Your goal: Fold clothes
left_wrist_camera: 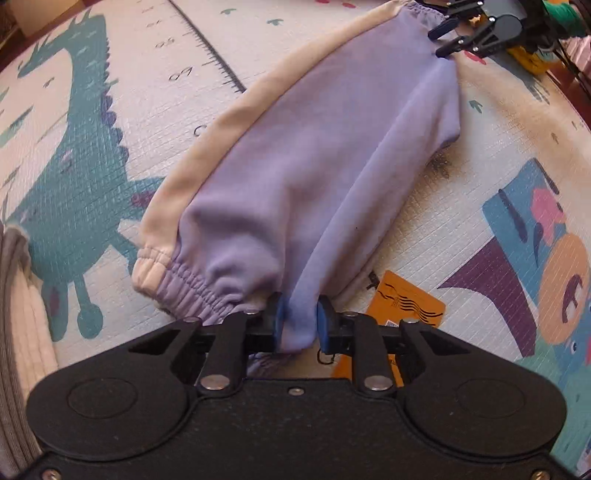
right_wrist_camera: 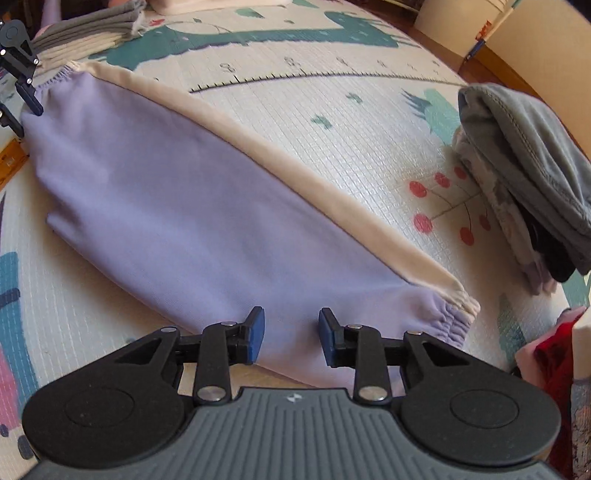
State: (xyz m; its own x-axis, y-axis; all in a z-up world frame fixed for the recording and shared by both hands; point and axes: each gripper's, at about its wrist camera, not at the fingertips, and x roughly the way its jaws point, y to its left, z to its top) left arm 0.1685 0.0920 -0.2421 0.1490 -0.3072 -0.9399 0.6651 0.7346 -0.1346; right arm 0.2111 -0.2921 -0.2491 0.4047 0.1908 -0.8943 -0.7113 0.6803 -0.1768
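Observation:
Lavender trousers [left_wrist_camera: 332,166] with a cream side stripe lie folded lengthwise on a printed play mat [left_wrist_camera: 110,92]. Near an elastic cuff, my left gripper [left_wrist_camera: 301,325] is shut on a pinched fold of the lavender cloth, which fills the gap between its blue pads. At the other end of the trousers [right_wrist_camera: 184,203] my right gripper [right_wrist_camera: 291,332] stands open just over the near edge, its pads apart and not pressing the cloth. The right gripper [left_wrist_camera: 441,41] also shows at the top of the left wrist view, and the left gripper [right_wrist_camera: 26,118] shows at the far left of the right wrist view.
An orange card [left_wrist_camera: 406,302] lies on the mat beside the left gripper. A stack of folded grey and cream clothes [right_wrist_camera: 85,26] sits at the far left. A loose pile of grey garments [right_wrist_camera: 524,166] lies to the right, with red cloth [right_wrist_camera: 554,354] nearer.

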